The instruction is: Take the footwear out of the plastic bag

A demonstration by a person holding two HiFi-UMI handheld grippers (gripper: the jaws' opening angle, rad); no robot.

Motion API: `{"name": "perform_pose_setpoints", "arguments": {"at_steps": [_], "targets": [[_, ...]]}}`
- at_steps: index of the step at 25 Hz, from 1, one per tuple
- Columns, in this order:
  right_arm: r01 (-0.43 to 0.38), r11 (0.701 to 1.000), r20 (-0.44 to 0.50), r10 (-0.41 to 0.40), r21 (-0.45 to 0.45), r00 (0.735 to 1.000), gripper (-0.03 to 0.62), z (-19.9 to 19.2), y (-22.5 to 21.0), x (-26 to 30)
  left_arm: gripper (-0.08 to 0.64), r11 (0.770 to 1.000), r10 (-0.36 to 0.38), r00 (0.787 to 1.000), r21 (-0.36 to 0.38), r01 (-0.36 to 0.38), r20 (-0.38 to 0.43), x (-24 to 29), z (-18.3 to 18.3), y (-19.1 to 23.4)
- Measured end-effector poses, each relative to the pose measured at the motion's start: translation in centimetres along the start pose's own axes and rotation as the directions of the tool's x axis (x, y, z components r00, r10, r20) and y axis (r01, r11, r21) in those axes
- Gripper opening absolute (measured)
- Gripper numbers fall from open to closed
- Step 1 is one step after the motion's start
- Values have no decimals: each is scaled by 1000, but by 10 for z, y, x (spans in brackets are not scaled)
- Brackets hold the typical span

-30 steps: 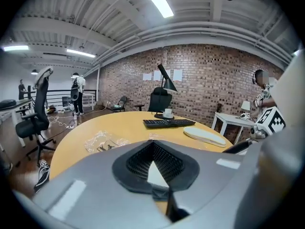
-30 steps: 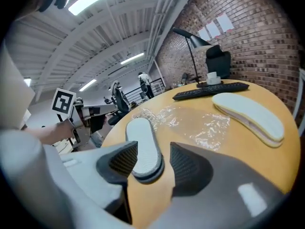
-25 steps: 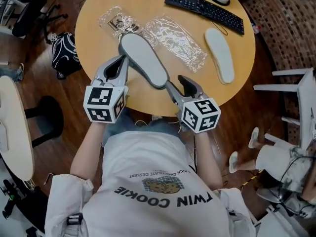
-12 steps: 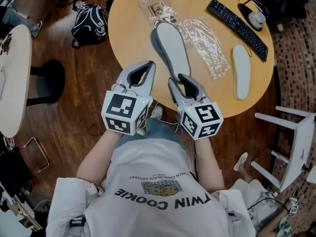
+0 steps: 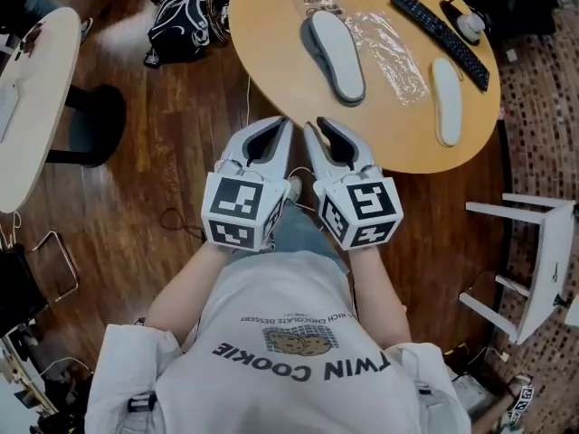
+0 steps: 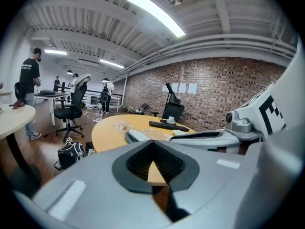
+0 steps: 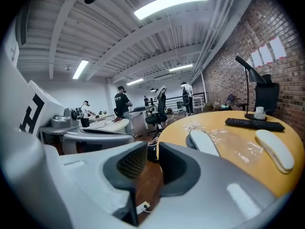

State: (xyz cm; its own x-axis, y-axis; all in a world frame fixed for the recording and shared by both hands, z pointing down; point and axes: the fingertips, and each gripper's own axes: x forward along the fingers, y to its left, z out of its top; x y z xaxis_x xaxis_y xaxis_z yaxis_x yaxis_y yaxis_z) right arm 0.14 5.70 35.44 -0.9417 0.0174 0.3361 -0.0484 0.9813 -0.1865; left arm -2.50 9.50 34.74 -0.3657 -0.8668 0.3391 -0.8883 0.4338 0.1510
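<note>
- Head view: the left gripper (image 5: 279, 125) and right gripper (image 5: 313, 130) are held side by side close to the person's body, just off the near edge of a round table (image 5: 271, 34).
- The left gripper's jaws are together, gripping nothing.
- The right gripper's jaws are closing, a narrow gap left and nothing between them.
- A grey piece of footwear (image 5: 336, 54) lies bare on the table, just beside the clear plastic bag (image 5: 391, 48).
- A paler piece of footwear (image 5: 445, 100) lies beyond the bag, near a keyboard (image 5: 441, 25).
</note>
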Motion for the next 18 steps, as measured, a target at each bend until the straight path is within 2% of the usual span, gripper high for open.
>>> {"name": "perform_pose_setpoints", "arguments": {"at_steps": [6,13,18], "targets": [[61,998,24,-60,-16,998,15,-15,43,-65,5,1000,-6,1000,24,6,13,-63,-16,-43],[120,993,39,-120,-13,992,12,-31,65,-115,5,999,-36,999,30,36,7,-102,-32,-80],[142,989,45,-140,-40,989,12,-38,73,-129,5,998,-38,999,46,38,9,-111,-37,-91]]}}
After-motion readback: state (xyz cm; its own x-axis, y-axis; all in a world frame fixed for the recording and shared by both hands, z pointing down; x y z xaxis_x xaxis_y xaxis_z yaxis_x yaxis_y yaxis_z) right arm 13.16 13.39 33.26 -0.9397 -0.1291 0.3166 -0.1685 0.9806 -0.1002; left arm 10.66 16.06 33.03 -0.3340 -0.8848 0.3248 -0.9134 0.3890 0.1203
